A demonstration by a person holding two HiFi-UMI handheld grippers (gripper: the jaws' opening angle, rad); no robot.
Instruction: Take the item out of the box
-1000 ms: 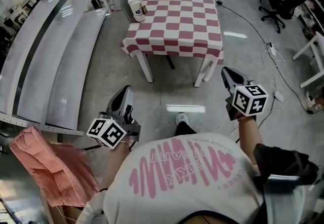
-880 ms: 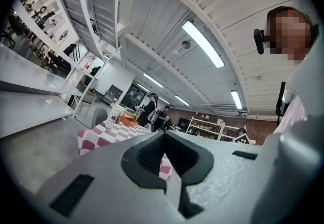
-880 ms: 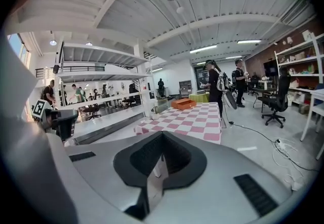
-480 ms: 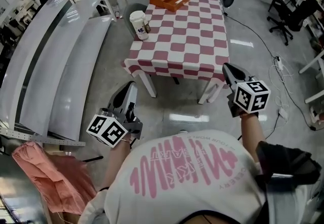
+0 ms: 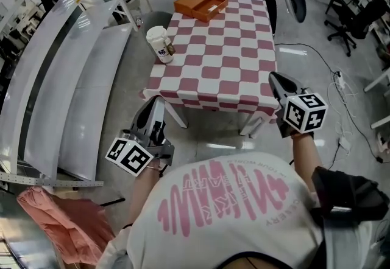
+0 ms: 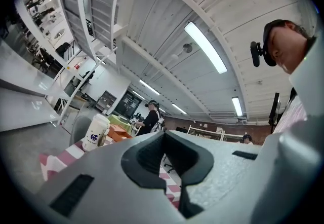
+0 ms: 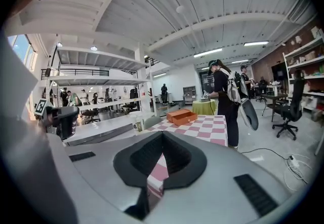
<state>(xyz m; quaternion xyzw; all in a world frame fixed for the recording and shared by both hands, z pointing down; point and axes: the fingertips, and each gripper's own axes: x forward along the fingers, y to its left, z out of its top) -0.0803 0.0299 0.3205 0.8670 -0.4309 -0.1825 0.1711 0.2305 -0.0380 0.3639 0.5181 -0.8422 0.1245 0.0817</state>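
Head view: the reach has not begun. I stand short of the checkered table (image 5: 226, 48) with both grippers empty.
My left gripper (image 5: 155, 104) and right gripper (image 5: 276, 78) each have their jaws pressed together with nothing between them, and both hang near the table's near edge. The orange box (image 5: 201, 4) sits at the far end, well apart from both grippers, and a paper cup (image 5: 158, 44) stands by the left edge. I cannot make out the item inside from here. By my judgement, the next move calls for getting closer, parting one gripper's jaws and lowering it into the box.
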